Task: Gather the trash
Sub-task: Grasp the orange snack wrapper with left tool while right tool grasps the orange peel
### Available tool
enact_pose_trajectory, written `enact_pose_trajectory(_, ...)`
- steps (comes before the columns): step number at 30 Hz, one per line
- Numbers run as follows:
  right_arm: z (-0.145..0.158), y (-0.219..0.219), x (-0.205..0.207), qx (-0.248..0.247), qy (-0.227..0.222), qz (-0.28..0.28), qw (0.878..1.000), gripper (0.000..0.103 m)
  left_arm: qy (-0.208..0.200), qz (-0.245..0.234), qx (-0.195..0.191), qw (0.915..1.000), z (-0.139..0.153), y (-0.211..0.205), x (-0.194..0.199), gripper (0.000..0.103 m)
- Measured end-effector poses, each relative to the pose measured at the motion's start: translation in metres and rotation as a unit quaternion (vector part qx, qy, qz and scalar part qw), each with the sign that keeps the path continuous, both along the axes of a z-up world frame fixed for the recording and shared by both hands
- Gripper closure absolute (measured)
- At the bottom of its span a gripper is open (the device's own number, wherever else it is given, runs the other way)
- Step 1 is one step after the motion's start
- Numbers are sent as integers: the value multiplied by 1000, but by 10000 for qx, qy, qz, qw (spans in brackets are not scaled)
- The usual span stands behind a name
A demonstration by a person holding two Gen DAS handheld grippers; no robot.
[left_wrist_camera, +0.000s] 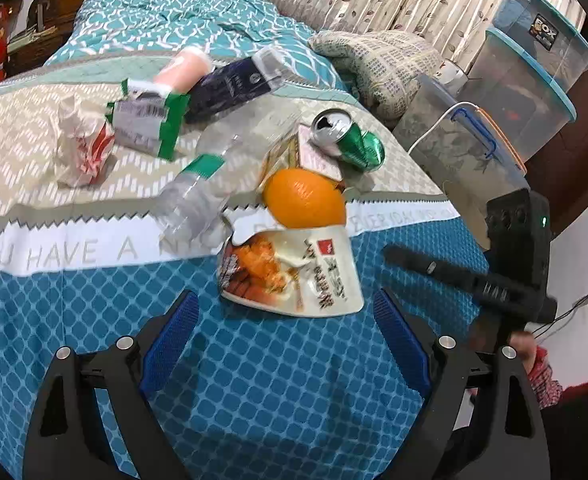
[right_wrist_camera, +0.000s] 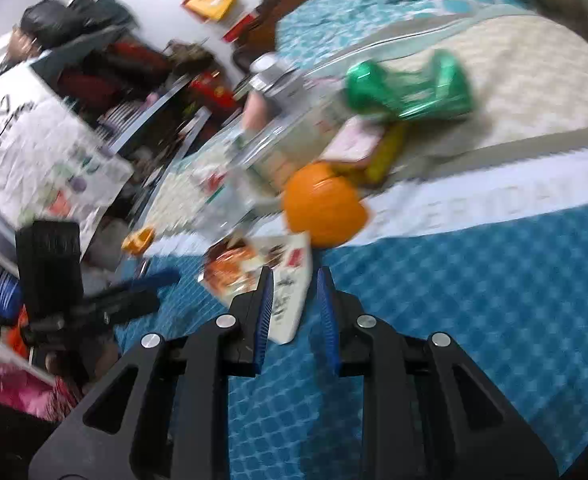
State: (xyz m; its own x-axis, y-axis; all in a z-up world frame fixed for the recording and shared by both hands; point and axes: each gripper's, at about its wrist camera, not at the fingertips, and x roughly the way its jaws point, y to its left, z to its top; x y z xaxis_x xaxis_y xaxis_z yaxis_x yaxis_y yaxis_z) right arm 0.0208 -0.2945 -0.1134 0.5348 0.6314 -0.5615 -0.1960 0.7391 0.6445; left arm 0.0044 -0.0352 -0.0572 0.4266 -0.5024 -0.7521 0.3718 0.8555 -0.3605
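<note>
Trash lies on a bed with a blue quilt (left_wrist_camera: 254, 380). A white snack wrapper (left_wrist_camera: 294, 276) lies nearest, an orange (left_wrist_camera: 303, 198) resting on its far edge. Behind are a clear plastic bottle (left_wrist_camera: 198, 188), a crushed green can (left_wrist_camera: 349, 140), a green and silver wrapper (left_wrist_camera: 146, 124), a crumpled red and white paper (left_wrist_camera: 82, 140) and a dark carton (left_wrist_camera: 230, 84). My left gripper (left_wrist_camera: 286, 320) is open, just short of the white wrapper. My right gripper (right_wrist_camera: 294, 292) has its jaws narrowly apart around the wrapper's (right_wrist_camera: 290, 300) near edge; the orange (right_wrist_camera: 323, 204) and can (right_wrist_camera: 409, 88) lie beyond.
Clear storage boxes (left_wrist_camera: 525, 92) with blue lids stand stacked right of the bed, with a white cable (left_wrist_camera: 433, 124). A patterned pillow (left_wrist_camera: 377, 64) lies at the far right. Cluttered shelves and a white bag (right_wrist_camera: 42, 148) stand left of the bed. The right gripper shows in the left wrist view (left_wrist_camera: 473, 280).
</note>
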Motion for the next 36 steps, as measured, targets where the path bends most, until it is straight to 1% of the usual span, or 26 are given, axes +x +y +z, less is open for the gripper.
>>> enact_pose_trajectory(3,5,-3,2,-6,48,-154,9999,76,219,101,-194,9995,-11,12,1,18)
enact_pose_trajectory(5,10,3,4,-61,-35,-100,9999,76,379,176,-386,9984,-17,20,3,19)
enact_pose_trajectory(7,15,17,6,-367,-141,23,9992,76,564,232,-602,9963,-23,26,9,19)
enact_pose_trajectory(8,14,26,8,-613,-158,86,9980,76,612,235,-654,9957,-25,26,11,19)
enact_pose_trajectory(11,0,44,16,-1122,101,187,9935,77,831,215,-816,9930,-33,25,23,27)
enact_pose_trajectory(12,-2,43,16,-1137,80,175,9933,78,811,208,-851,9928,-32,23,27,28)
enact_pose_trajectory(14,0,46,16,-1196,27,168,9927,78,932,84,-983,9907,-32,16,36,37)
enact_pose_trajectory(15,-1,46,17,-1134,42,201,9933,78,985,35,-1063,9894,-33,11,42,39)
enact_pose_trajectory(16,-2,45,18,-961,95,280,9949,78,1013,10,-1096,9888,-35,6,46,43)
enact_pose_trajectory(17,-4,43,20,-811,153,345,9960,78,1053,-6,-1076,9886,-38,2,49,58)
enact_pose_trajectory(18,-4,41,21,-731,173,361,9965,76,1078,7,-1017,9890,-41,-2,51,75)
enact_pose_trajectory(19,-3,37,22,-672,161,327,9971,76,1101,-5,-999,9889,-44,-4,52,85)
enact_pose_trajectory(20,1,27,24,-640,111,232,9976,76,1174,-77,-1099,9870,-46,-5,52,89)
enact_pose_trajectory(21,3,21,25,-628,65,182,9978,76,1182,-52,-1200,9857,-48,-1,49,90)
enact_pose_trajectory(23,9,9,31,-666,-51,77,9977,76,1106,-16,-1199,9866,-48,3,44,90)
enact_pose_trajectory(26,16,1,51,-933,-179,126,9954,76,1035,20,-1236,9869,-46,14,36,91)
enact_pose_trajectory(27,17,4,61,-970,-157,193,9950,71,1037,55,-1228,9870,-46,18,34,91)
enact_pose_trajectory(28,16,3,67,-957,-120,267,9950,64,1048,86,-1232,9868,-47,21,32,90)
enact_pose_trajectory(29,15,3,74,-927,-94,341,9951,40,1074,123,-1254,9862,-49,24,31,90)
enact_pose_trajectory(30,14,5,80,-907,-111,385,9951,26,1088,156,-1248,9861,-49,27,31,90)
enact_pose_trajectory(31,14,8,84,-891,-138,452,9949,26,1086,194,-1247,9861,-49,29,31,90)
enact_pose_trajectory(34,4,26,93,-979,4,849,9916,27,1078,265,-1248,9860,-48,33,32,90)
enact_pose_trajectory(35,6,32,89,-1122,-137,863,9898,29,1062,282,-1223,9864,-47,33,33,90)
enact_pose_trajectory(36,6,38,85,-1196,-164,972,9879,34,1053,283,-1212,9866,-47,34,33,90)
